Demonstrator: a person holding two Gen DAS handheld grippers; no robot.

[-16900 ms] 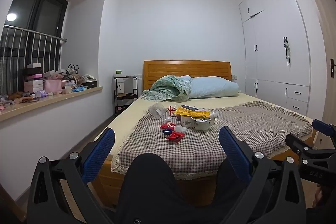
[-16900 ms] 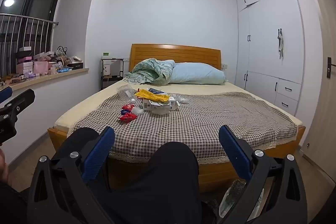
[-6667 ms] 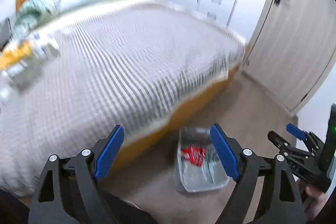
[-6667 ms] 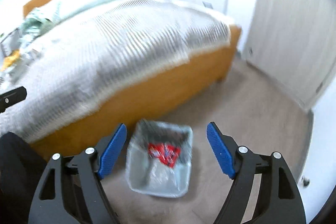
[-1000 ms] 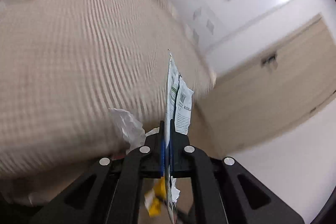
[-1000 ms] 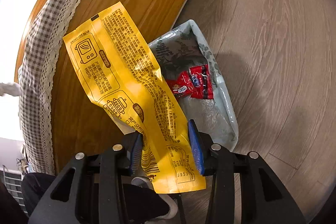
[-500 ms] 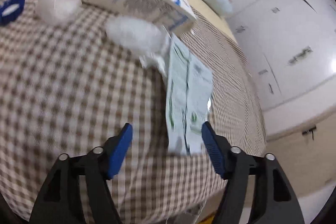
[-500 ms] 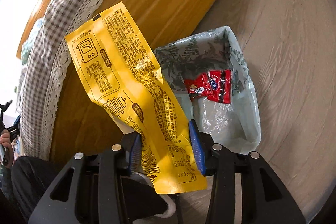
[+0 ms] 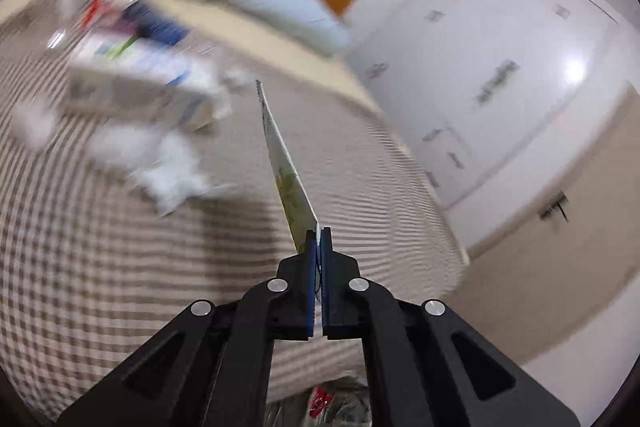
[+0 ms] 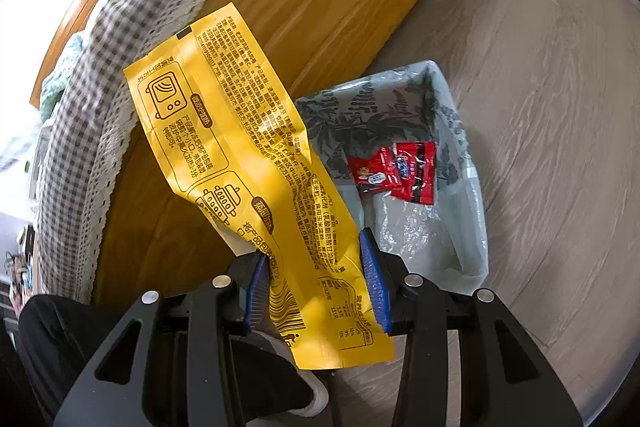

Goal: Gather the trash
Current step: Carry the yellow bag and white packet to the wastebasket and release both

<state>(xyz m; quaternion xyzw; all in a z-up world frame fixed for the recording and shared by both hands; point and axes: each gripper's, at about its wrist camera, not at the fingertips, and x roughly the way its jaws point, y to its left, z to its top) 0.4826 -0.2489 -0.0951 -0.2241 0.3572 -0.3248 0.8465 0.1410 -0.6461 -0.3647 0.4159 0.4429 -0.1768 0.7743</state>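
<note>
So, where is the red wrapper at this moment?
In the right wrist view the red wrapper lies inside the lined trash bin on the floor beside the wooden bed frame, right of the yellow wrapper.

Left gripper (image 9: 317, 239): black plastic linkage arms with triangular cut-outs, four silver round-head screws seen across the arms, blue finger pads (image 9: 310, 267). Right gripper (image 10: 316, 267): same black frame, four silver screws, ribbed blue pads (image 10: 372, 283). Black trousers (image 10: 60, 339) are worn by the person; a white shoe (image 10: 316, 397) edge is seen below.
</note>
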